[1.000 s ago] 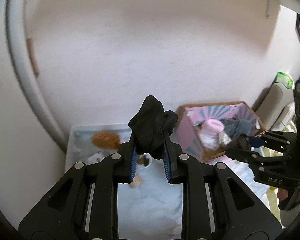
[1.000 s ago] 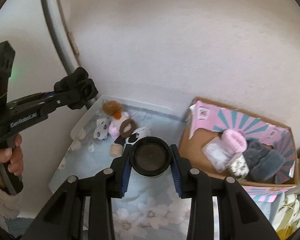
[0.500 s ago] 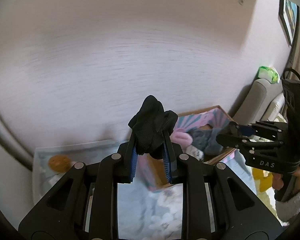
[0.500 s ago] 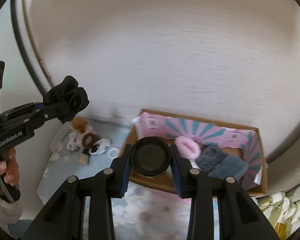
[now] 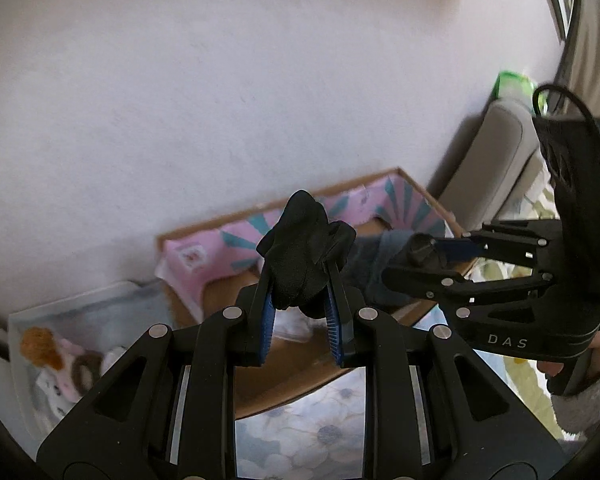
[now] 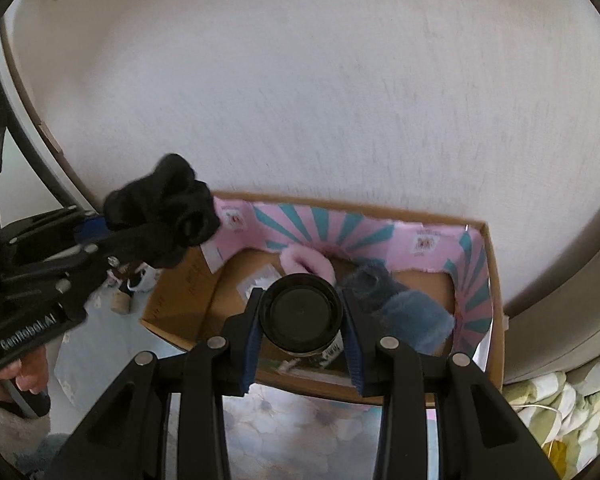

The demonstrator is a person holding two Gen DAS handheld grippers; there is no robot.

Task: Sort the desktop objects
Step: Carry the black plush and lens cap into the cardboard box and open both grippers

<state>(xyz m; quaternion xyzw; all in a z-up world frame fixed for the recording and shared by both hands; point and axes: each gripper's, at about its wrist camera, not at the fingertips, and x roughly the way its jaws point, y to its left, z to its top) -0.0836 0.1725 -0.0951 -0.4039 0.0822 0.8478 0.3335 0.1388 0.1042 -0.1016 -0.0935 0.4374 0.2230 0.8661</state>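
Observation:
My left gripper (image 5: 300, 300) is shut on a bunched black cloth (image 5: 302, 256) and holds it in the air above the near left part of the cardboard box (image 5: 284, 388). It also shows in the right wrist view (image 6: 164, 208). My right gripper (image 6: 302, 320) is shut on a round black jar (image 6: 302, 316) held over the box (image 6: 496, 300), whose inner wall is pink with teal stripes. In the box lie a pink fluffy item (image 6: 306, 262) and a blue-grey cloth (image 6: 404, 308).
A white tray (image 5: 20, 360) at the left holds small toys, among them an orange fluffy one (image 5: 40, 344). A floral cloth (image 6: 300, 432) covers the table. A grey chair back (image 5: 496, 160) stands right of the box. The wall is close behind.
Both grippers have swung right from the toy tray to above the cardboard box, still holding the black cloth and the jar. The box now sits under the jar.

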